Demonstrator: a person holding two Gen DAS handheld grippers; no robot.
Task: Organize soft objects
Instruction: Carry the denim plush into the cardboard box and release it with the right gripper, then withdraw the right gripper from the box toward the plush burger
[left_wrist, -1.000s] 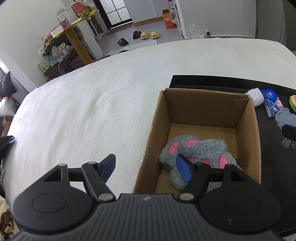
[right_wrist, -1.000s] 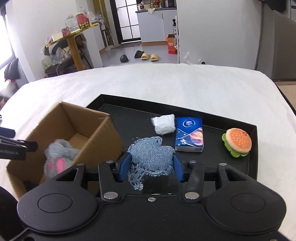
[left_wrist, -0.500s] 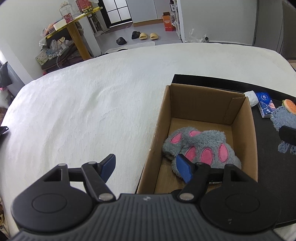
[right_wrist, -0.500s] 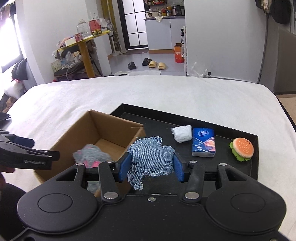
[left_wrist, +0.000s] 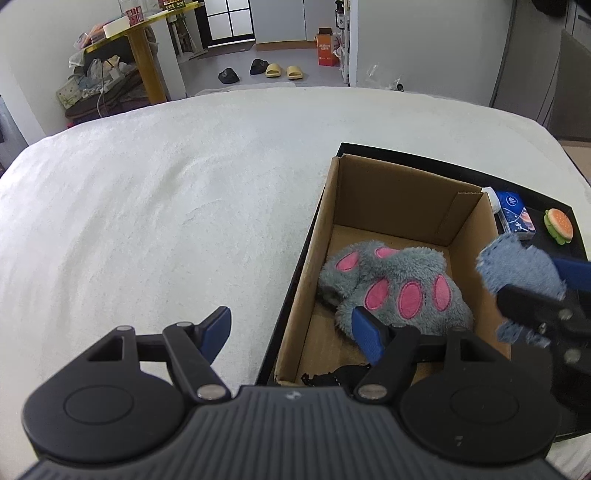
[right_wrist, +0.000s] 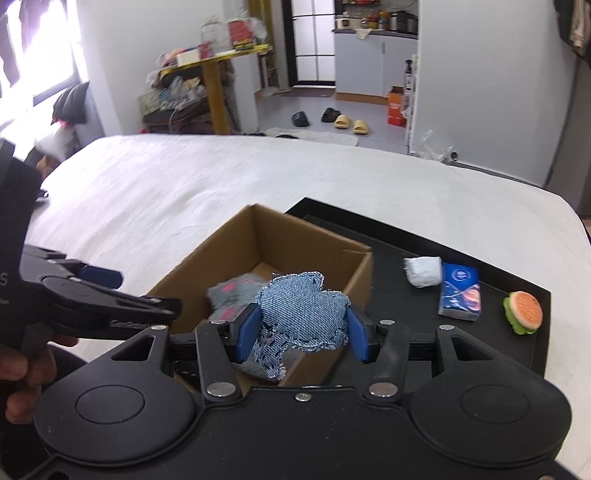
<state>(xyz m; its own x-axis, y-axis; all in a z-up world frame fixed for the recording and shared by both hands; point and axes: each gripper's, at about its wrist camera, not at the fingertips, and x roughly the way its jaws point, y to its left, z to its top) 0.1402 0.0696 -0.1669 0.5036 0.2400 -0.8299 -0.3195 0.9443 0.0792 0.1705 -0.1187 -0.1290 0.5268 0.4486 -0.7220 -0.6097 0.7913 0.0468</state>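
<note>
My right gripper (right_wrist: 301, 334) is shut on a blue denim plush (right_wrist: 301, 317) and holds it above the near right corner of the cardboard box (right_wrist: 314, 245). The plush also shows in the left wrist view (left_wrist: 521, 267) over the box's right wall. A grey plush paw with pink pads (left_wrist: 395, 284) lies inside the box (left_wrist: 402, 184). My left gripper (left_wrist: 291, 334) is open and empty, straddling the box's near left wall.
The box stands on a black tray (right_wrist: 491, 266) on a white bedspread (left_wrist: 147, 206). On the tray lie a white wad (right_wrist: 423, 271), a blue tissue pack (right_wrist: 460, 291) and a burger plush (right_wrist: 523, 312).
My right gripper has lifted the denim plush and carried it left, from over the tray to over the box. My left gripper has drawn back slightly and stayed open.
</note>
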